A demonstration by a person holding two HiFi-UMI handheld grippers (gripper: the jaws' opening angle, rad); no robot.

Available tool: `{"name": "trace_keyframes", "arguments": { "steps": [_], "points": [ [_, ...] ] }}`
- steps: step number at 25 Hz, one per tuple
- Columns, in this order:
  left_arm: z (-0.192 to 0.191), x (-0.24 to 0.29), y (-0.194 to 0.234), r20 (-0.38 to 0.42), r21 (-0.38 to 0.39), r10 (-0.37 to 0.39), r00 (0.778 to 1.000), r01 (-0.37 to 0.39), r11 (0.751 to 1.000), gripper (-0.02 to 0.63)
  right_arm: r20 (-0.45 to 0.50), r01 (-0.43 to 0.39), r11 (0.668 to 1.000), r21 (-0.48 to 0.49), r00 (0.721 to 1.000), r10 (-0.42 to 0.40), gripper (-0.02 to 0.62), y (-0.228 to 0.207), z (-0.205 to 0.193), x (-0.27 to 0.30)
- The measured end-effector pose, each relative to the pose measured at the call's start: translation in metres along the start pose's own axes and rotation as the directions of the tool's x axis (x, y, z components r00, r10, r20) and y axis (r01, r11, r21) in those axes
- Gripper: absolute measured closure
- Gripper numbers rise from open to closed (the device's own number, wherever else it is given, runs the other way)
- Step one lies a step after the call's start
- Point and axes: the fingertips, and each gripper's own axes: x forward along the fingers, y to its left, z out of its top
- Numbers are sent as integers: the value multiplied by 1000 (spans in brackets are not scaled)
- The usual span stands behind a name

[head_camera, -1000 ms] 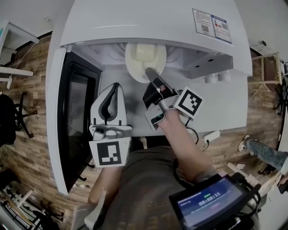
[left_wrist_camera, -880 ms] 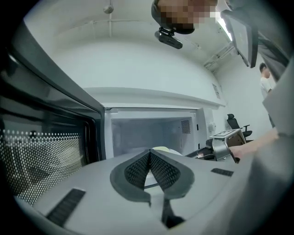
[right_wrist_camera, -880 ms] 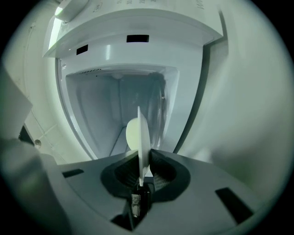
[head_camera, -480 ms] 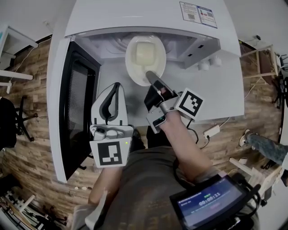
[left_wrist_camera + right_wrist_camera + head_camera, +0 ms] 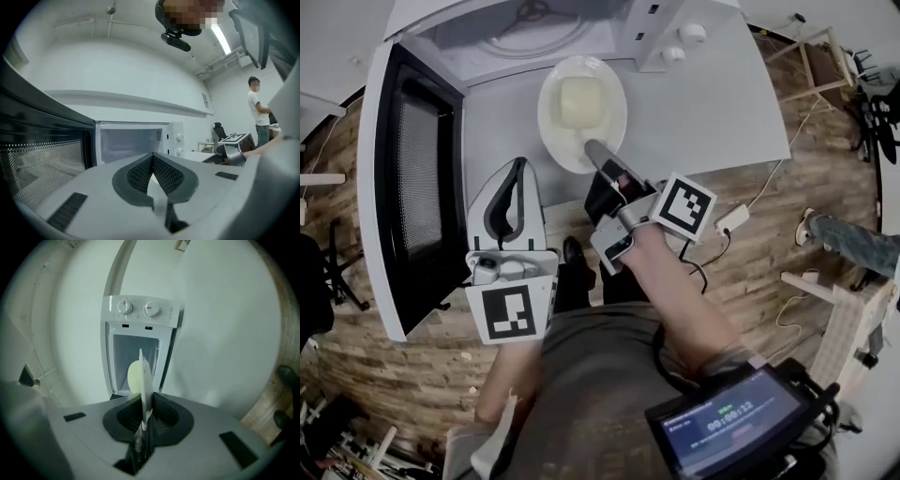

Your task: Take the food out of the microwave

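- Right gripper (image 5: 593, 151): jaws nearly together, clamped on the near rim of the white plate (image 5: 602, 120). In the right gripper view the plate (image 5: 145, 380) shows edge-on, standing up out of the pads.
- Food (image 5: 579, 101): a pale yellow lump on the middle of the plate. It shows just left of the plate edge in the right gripper view (image 5: 134, 376).
- The plate is outside the microwave (image 5: 516, 37), over the counter (image 5: 712, 112), between the oven's mouth and the counter's front edge. Cannot tell whether it touches the counter.
- Left gripper (image 5: 515, 173): jaws shut tip to tip with nothing between them, as the left gripper view (image 5: 152, 158) shows. It is over the counter's front edge, left of the plate and clear of it.
- Microwave door (image 5: 403, 178) is swung fully open on the left. The cavity (image 5: 129, 140) is lit and bare-walled.
- Two control knobs (image 5: 138, 308) sit on the microwave's panel, right of the cavity in the head view.
- A white power strip (image 5: 731, 218) hangs off the counter's front-right edge.
- A tablet (image 5: 727, 424) is mounted at the person's front.
- A second person (image 5: 257, 110) stands in the far background.
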Motion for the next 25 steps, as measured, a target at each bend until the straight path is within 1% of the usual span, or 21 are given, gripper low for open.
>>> {"name": "trace_keyframes", "arguments": {
  "steps": [6,11,15,19,25],
  "points": [
    [-6,-7,-39,-4,-7,-46,999,46,999,598,36,63,998,2,997,-63,552,-26,10,-46],
    [-7,-13,-55,-14,-15,-35,999,35,999,598,34,86,996,22,996,-87,552,-38,13,-71],
    [-8,-18,-65,-20,-17,-31,999,30,999,598,23,111,992,55,993,-112,551,-52,11,-83],
    [-14,-20,-66,-39,-13,-31,999,31,999,598,17,129,989,76,991,-131,548,-62,9,-82],
    [-15,-11,-54,-43,-7,-30,999,30,1000,598,17,158,981,109,987,-161,545,-72,13,-75]
  ]
}}
